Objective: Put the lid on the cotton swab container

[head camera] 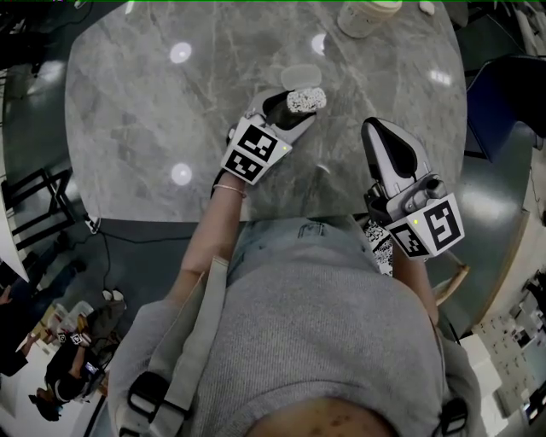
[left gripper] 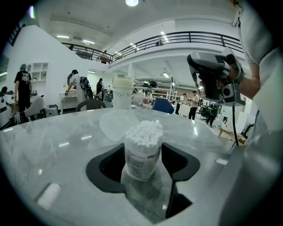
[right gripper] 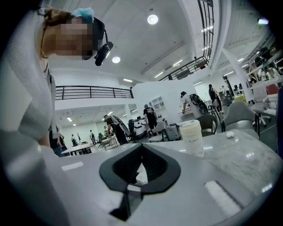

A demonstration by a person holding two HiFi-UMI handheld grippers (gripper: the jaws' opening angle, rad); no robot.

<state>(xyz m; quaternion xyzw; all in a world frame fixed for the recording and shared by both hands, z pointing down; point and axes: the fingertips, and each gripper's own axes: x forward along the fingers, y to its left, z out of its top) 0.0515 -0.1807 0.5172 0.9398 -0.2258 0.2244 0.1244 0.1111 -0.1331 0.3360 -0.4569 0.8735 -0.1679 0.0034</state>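
Right gripper [head camera: 375, 132]: jaws closed together, empty, held over the near edge of the marble table [head camera: 153, 119]. Left gripper [head camera: 288, 113]: clamped on the lower body of the open cotton swab container [head camera: 307, 100], swabs heaped above its rim. Translucent lid [head camera: 301, 76]: flat on the table just beyond the container. Judgement: lid is light, thin and slippery; take it by its edge.

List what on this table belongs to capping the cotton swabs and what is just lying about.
For the job:
- cotton swab container, open, between the left gripper's jaws
- clear lid, flat on the table just beyond it
- right gripper, shut and empty

Lying about:
- white cup at the far edge
- small white object near the cup
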